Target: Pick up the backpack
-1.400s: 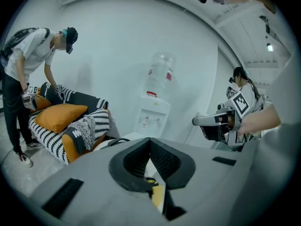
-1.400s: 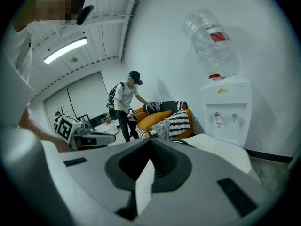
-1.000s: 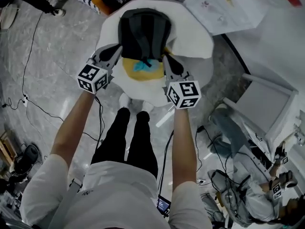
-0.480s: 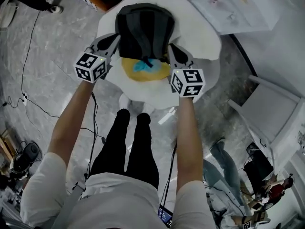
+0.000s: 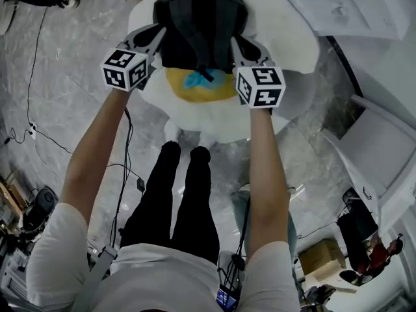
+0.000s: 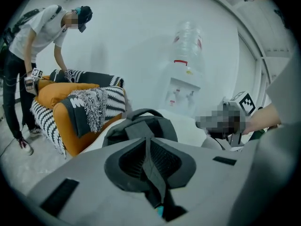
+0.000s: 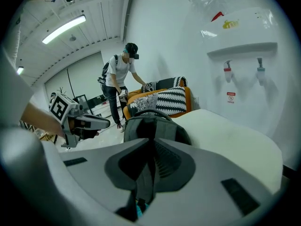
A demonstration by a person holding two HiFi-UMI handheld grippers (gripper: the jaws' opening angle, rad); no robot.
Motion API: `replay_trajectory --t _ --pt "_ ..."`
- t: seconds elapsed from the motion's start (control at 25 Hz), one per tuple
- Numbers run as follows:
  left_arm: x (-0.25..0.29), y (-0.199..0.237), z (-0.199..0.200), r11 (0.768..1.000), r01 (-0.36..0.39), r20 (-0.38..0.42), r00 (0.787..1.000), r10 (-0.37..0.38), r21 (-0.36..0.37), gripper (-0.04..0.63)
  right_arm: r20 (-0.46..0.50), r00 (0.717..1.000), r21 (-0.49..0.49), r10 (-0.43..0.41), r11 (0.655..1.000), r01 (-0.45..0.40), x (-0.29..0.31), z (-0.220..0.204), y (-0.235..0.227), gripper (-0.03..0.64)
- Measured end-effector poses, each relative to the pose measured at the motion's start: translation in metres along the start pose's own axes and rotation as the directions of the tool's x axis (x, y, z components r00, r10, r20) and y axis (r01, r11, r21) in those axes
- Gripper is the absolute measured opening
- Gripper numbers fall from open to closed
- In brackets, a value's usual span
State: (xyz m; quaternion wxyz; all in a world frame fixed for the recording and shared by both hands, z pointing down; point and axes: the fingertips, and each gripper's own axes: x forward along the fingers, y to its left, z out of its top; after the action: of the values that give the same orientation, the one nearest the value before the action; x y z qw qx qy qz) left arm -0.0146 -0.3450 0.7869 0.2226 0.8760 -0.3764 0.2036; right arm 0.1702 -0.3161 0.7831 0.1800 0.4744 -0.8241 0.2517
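The backpack [image 5: 198, 21] is seen lying on a white rounded seat [image 5: 296, 51], whose rim is bare on both sides of the backpack. At the backpack's near left corner the left gripper [image 5: 155, 39] is closed, with a dark strap [image 6: 155, 178] pinched between its jaws. At the near right corner the right gripper [image 5: 239, 44] is likewise clamped on a second strap [image 7: 143, 187]. A yellow patch [image 5: 221, 91] is exposed just below the backpack's near edge, between the grippers. Open grey veined floor [image 5: 71, 57] is found left of the backpack, and a white sheeted surface [image 5: 351, 5] lies near on its right. Beyond the backpack a water dispenser [image 7: 244, 51] is set against the wall.
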Motion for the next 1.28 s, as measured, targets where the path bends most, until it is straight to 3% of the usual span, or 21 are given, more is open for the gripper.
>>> replay_trajectory --t 0.24,0.56,0.76,1.28 --pt "0.032 0.016 -0.022 0.999 0.016 -0.03 0.999 -0.017 -0.034 0.097 -0.017 0.999 -0.003 -0.033 0.999 0.033 0.027 -0.017 -0.016 0.012" --pt "0.06 0.03 -0.034 0.991 0.035 -0.022 0.999 -0.038 -0.128 0.18 -0.055 0.997 -0.022 -0.047 0.999 0.046 0.047 -0.037 -0.028 0.133" --pt "0.071 0.03 -0.044 0.991 0.074 -0.053 0.995 -0.08 -0.112 0.212 -0.084 0.995 -0.019 -0.052 0.999 0.05 0.065 -0.045 -0.036 0.175" --pt "0.086 0.018 -0.043 0.988 0.156 -0.08 0.984 -0.157 -0.022 0.192 -0.099 0.994 0.017 -0.053 0.998 0.055 0.093 -0.041 -0.046 0.184"
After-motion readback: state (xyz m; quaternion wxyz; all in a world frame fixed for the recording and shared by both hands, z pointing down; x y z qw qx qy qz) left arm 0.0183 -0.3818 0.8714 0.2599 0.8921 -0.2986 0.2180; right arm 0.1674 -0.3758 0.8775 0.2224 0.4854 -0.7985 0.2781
